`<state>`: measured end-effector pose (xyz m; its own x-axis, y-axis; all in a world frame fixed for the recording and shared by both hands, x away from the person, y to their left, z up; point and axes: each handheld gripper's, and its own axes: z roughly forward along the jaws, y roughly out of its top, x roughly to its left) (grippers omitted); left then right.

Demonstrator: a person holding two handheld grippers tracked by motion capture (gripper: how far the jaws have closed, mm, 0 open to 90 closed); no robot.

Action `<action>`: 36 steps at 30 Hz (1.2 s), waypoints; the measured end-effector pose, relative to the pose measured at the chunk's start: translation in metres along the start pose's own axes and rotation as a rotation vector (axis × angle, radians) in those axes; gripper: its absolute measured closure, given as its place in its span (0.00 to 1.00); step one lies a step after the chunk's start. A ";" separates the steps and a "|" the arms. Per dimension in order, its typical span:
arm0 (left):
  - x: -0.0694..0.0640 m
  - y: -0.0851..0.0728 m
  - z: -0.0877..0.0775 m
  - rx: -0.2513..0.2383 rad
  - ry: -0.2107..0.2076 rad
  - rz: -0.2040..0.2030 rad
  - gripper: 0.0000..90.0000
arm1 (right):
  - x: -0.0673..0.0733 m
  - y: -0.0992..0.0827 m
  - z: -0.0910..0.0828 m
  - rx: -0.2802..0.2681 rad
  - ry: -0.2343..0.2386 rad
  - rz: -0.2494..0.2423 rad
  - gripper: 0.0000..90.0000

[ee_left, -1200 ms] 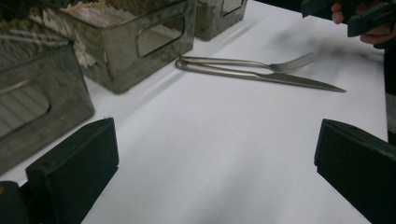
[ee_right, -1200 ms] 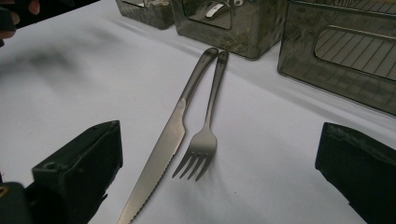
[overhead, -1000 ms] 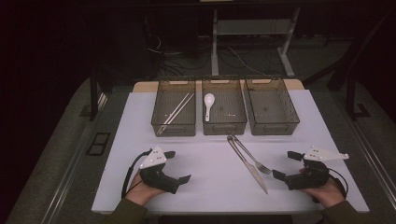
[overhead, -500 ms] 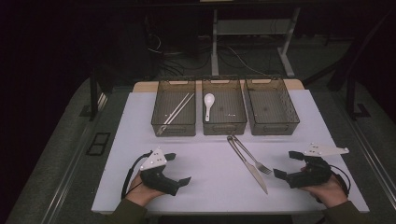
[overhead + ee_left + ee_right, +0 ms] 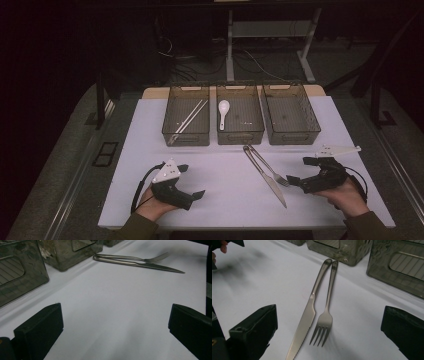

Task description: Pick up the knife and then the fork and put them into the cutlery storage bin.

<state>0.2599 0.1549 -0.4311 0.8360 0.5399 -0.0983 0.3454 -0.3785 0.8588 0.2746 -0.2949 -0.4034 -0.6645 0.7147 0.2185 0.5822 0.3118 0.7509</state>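
Dim room, dark bg; white table lit from above, soft shadows, slight grain, pics sharp.

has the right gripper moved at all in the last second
Yes, slightly. In the high view the right gripper has drifted a little toward the table's right edge, so its lower jaw tip now sits a bit farther from the fork. The fork and knife lie where they were.

We see a brushed steel table knife with a serrated blade and a matching four-tined steel fork lying flat, side by side, handles touching at twelve o'clock, on the white bench.
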 end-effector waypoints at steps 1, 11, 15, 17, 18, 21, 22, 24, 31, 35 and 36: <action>0.000 0.000 0.000 0.000 0.000 0.002 0.00 | 0.000 0.002 0.001 0.004 -0.002 -0.003 0.01; -0.003 0.000 0.003 0.021 -0.004 0.012 0.00 | -0.001 0.023 0.013 0.022 -0.024 -0.001 0.01; -0.003 0.000 0.004 0.017 -0.007 0.011 0.00 | 0.000 0.030 0.020 0.034 -0.026 -0.008 0.01; -0.003 0.000 0.004 0.020 -0.008 0.010 0.00 | 0.000 0.034 0.023 0.038 -0.030 -0.007 0.01; -0.003 0.000 0.004 0.022 -0.008 0.012 0.00 | 0.000 0.035 0.025 0.043 -0.032 -0.010 0.01; -0.003 0.000 0.004 0.023 -0.008 0.009 0.00 | 0.000 0.040 0.030 0.051 -0.035 -0.012 0.01; -0.003 0.000 0.004 0.025 -0.007 0.009 0.00 | 0.000 0.042 0.032 0.053 -0.037 -0.010 0.01; -0.003 0.000 0.005 0.035 -0.007 0.007 0.00 | 0.000 0.047 0.037 0.056 -0.033 -0.008 0.01; -0.003 0.000 0.005 0.034 -0.011 0.005 0.00 | 0.003 0.061 0.056 0.068 -0.032 -0.025 0.01; -0.003 0.000 0.005 0.041 -0.012 0.007 0.00 | 0.005 0.065 0.066 0.091 -0.034 -0.023 0.01; -0.003 -0.001 0.005 0.042 -0.012 0.007 0.00 | 0.005 0.066 0.069 0.096 -0.035 -0.025 0.01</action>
<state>0.2599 0.1497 -0.4340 0.8435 0.5280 -0.0988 0.3570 -0.4135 0.8376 0.3419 -0.2277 -0.3953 -0.6638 0.7267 0.1768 0.6088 0.3877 0.6921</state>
